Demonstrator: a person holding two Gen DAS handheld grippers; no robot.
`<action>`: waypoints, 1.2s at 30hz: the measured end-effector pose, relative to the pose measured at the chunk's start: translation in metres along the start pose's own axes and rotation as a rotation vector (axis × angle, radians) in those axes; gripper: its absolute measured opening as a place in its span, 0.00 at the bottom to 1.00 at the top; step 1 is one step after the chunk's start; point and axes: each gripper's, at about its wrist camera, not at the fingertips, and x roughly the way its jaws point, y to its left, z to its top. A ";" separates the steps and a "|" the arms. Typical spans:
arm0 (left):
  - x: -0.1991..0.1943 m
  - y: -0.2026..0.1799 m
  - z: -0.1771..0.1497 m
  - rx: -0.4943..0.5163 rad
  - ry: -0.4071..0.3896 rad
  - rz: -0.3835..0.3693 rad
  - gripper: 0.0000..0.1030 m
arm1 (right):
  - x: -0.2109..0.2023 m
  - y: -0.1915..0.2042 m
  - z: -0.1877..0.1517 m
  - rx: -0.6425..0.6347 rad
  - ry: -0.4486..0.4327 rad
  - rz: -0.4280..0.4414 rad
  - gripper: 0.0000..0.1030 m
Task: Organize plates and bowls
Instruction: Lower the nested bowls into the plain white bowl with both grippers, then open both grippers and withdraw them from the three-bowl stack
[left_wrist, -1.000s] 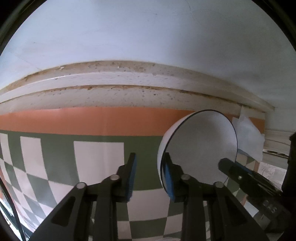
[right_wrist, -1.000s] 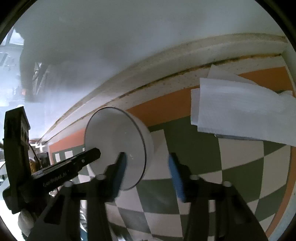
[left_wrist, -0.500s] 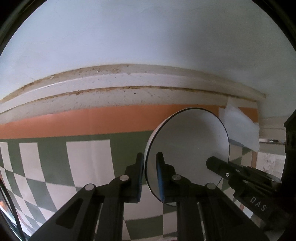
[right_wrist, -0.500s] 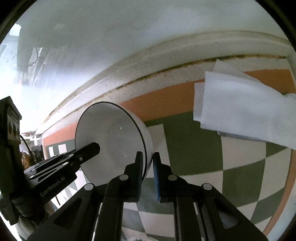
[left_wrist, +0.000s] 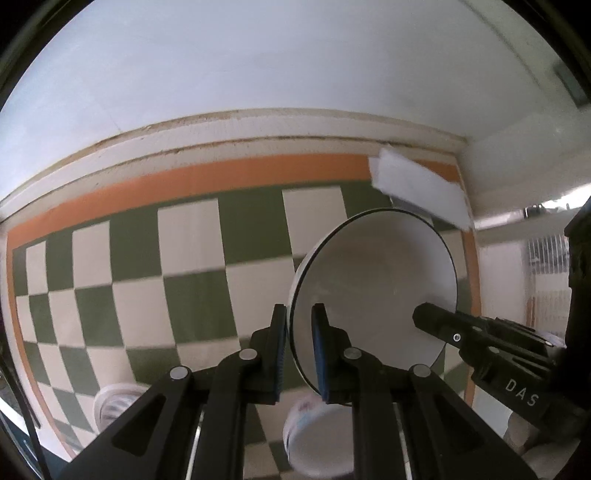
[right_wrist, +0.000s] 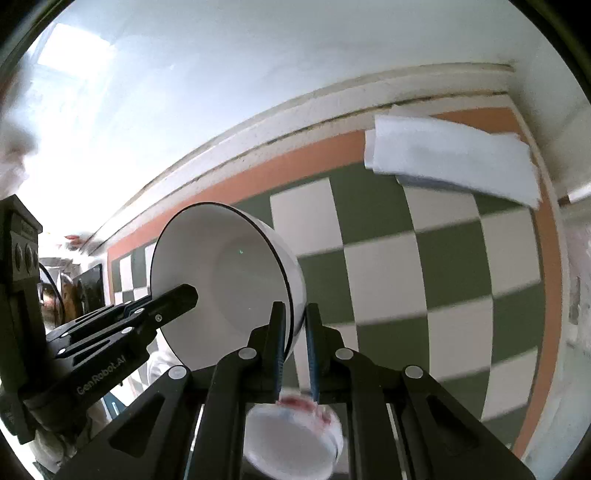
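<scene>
Both sets of jaws are clamped on the rim of one bowl. Our left gripper (left_wrist: 299, 345) pinches the near left edge of the round white ceramic bowl with a thin black rim line (left_wrist: 373, 291), blue pads pressed on either side of the wall. Our right gripper (right_wrist: 294, 345) grips the opposite edge of that bowl (right_wrist: 221, 280) the same way, one pad inside, one outside. The bowl is held tilted on its side above the counter, its smooth glossy hollow facing the cameras.

On the black plastic arm of the right gripper, in the left wrist view, we read the white letters "DAS". In the right wrist view the left gripper's arm carries "GenRobot.AI".

Below the bowl a second white bowl with a reddish and blue printed rim pattern (right_wrist: 291, 439) sits on the counter; its pattern is too blurred to read. A pale ribbed round item (left_wrist: 114, 410) lies at the lower left.

The counter wears a green-and-cream checkered cloth with an orange border (left_wrist: 155, 258). A folded white paper towel (right_wrist: 450, 162) lies at its far corner, against the speckled cream ledge (left_wrist: 258, 129) under the plain white wall.
</scene>
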 end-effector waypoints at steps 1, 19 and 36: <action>-0.006 0.000 -0.007 0.006 -0.002 -0.001 0.11 | -0.006 0.000 -0.010 0.000 -0.004 0.000 0.12; -0.010 -0.010 -0.109 0.072 0.039 -0.002 0.11 | -0.029 -0.011 -0.132 0.028 0.026 -0.006 0.12; 0.036 -0.009 -0.132 0.102 0.141 0.050 0.11 | 0.018 -0.028 -0.147 0.057 0.124 -0.037 0.12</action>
